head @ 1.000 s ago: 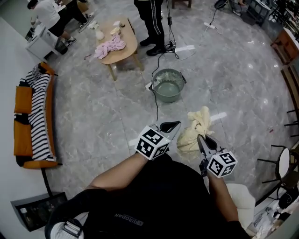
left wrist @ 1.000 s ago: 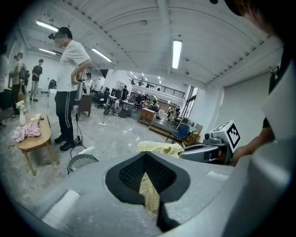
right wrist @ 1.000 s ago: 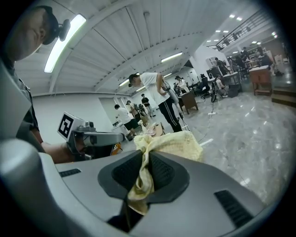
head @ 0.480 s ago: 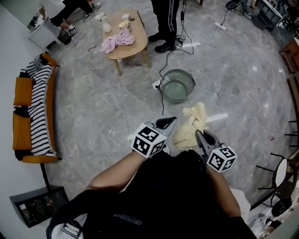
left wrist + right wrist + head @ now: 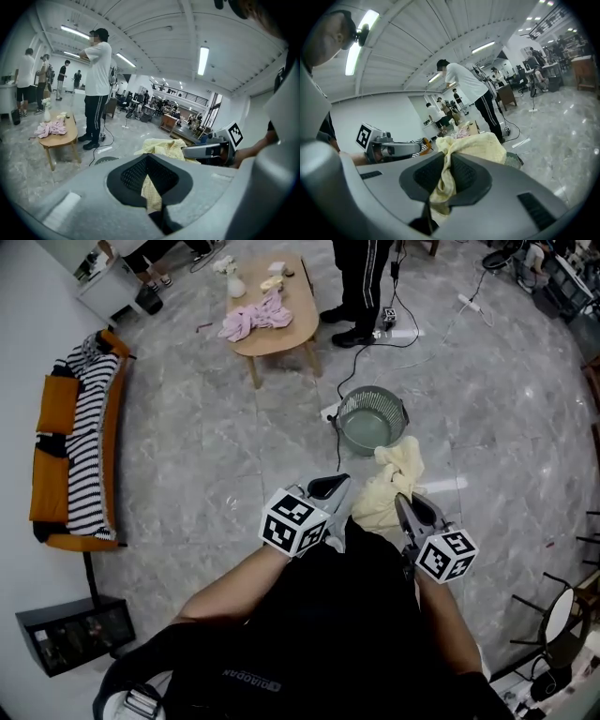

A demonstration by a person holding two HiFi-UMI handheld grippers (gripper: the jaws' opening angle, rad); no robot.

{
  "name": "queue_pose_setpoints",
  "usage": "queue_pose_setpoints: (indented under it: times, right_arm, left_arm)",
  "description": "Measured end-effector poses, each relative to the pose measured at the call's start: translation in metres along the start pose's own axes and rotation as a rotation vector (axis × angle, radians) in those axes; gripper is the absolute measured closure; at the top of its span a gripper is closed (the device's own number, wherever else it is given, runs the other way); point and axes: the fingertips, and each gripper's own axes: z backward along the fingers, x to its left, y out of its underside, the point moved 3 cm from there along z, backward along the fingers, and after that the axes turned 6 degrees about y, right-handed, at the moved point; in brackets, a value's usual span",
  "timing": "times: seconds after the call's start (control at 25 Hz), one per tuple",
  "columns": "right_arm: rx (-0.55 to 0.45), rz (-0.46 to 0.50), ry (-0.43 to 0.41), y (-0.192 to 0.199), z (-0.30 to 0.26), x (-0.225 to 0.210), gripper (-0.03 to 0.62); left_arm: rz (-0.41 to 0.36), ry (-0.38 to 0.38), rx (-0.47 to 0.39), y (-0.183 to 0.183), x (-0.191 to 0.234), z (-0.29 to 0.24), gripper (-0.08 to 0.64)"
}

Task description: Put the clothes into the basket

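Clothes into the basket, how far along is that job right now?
Done: nothing yet; the basket looks empty. In hand: the yellow garment, pinched in the jaws of the left gripper and the right gripper, close to the basket. Left: drop it in, then probably the pink clothes on the table and the striped cloth on the sofa.

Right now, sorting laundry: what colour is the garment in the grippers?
The garment is pale yellow; best in right gripper view.
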Motion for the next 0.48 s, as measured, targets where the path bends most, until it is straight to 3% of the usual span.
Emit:
queue_pose_setpoints:
  times: [0.48]
  right_arm:
    - [0.016,0.021,-0.028,-0.060,-0.071,-0.059,0.534]
  left_arm:
    - [-0.016,-0.019,0.018,-0.066,0.061,-0.067,0.560]
